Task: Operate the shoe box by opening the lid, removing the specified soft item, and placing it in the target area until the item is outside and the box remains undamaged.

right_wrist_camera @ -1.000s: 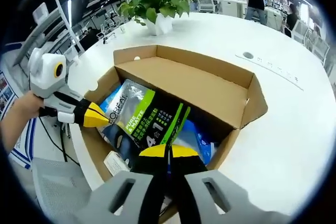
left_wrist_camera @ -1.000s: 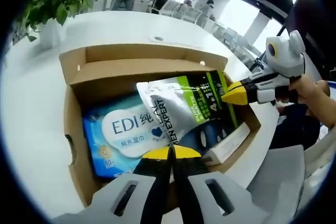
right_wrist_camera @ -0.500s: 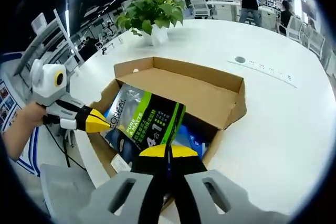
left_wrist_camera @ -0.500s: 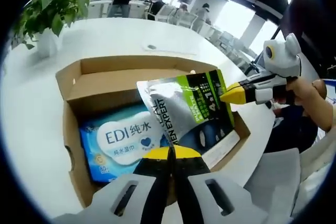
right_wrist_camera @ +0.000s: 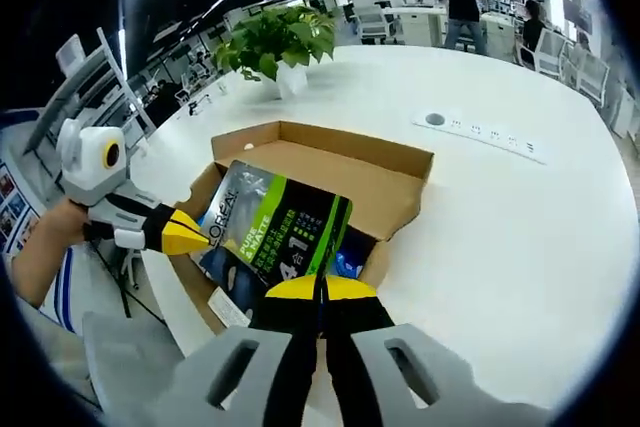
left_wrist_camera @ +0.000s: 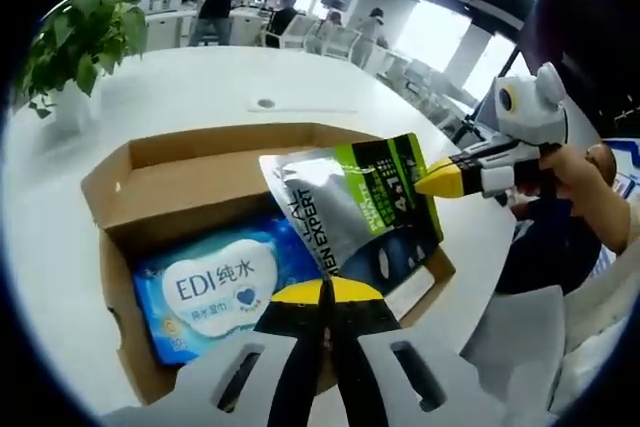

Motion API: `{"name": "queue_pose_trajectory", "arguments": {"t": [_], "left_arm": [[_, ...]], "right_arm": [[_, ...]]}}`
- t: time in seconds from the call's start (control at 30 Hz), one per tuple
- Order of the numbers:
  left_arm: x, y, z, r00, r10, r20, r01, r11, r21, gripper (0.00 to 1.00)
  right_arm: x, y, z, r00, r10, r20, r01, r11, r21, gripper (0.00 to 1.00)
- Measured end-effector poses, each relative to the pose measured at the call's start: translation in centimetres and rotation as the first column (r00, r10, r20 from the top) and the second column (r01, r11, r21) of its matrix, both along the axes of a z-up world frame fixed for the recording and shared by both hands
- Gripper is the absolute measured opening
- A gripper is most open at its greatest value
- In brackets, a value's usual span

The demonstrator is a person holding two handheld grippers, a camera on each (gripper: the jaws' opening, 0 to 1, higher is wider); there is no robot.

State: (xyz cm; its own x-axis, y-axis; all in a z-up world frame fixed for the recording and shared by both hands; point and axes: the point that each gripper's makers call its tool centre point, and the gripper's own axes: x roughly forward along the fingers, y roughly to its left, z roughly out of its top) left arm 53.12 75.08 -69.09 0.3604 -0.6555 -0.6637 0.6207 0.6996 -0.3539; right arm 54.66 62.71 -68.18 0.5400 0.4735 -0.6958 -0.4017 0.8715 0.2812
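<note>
An open cardboard shoe box [left_wrist_camera: 160,182] [right_wrist_camera: 330,172] stands on the white table. Inside it lies a blue EDI wipes pack [left_wrist_camera: 215,282], a corner of it visible [right_wrist_camera: 346,263] in the right gripper view. A soft silver, green and black pouch [left_wrist_camera: 350,217] [right_wrist_camera: 270,227] hangs above the box. My left gripper [left_wrist_camera: 325,287] is shut on its lower edge; it enters the right gripper view from the left [right_wrist_camera: 200,239]. My right gripper [right_wrist_camera: 320,282] is shut on the pouch's opposite edge, its yellow tips [left_wrist_camera: 425,182] pinching the green corner.
The round white table [left_wrist_camera: 200,77] [right_wrist_camera: 500,207] has a potted plant [left_wrist_camera: 75,37] [right_wrist_camera: 275,42], a cable port [left_wrist_camera: 265,103] [right_wrist_camera: 435,119] and a socket strip [right_wrist_camera: 490,137]. A small white carton [left_wrist_camera: 415,287] lies in the box. A grey chair [left_wrist_camera: 530,337] stands nearby. People stand far behind.
Both grippers have risen with the pouch, lifting it higher above the box. The box looks smaller and lower, and more of the wipes pack is uncovered.
</note>
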Motion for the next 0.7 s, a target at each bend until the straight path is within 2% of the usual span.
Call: {"name": "queue_pose_trajectory", "arguments": {"t": [0.7], "left_arm": [[-0.1,-6.1,0.6,0.997,-0.078,0.004,0.078,0.997,-0.015,0.0]], "right_arm": [[-1.1,-6.5,0.3,0.997,-0.071,-0.018,0.071,0.997,-0.034,0.0]]}}
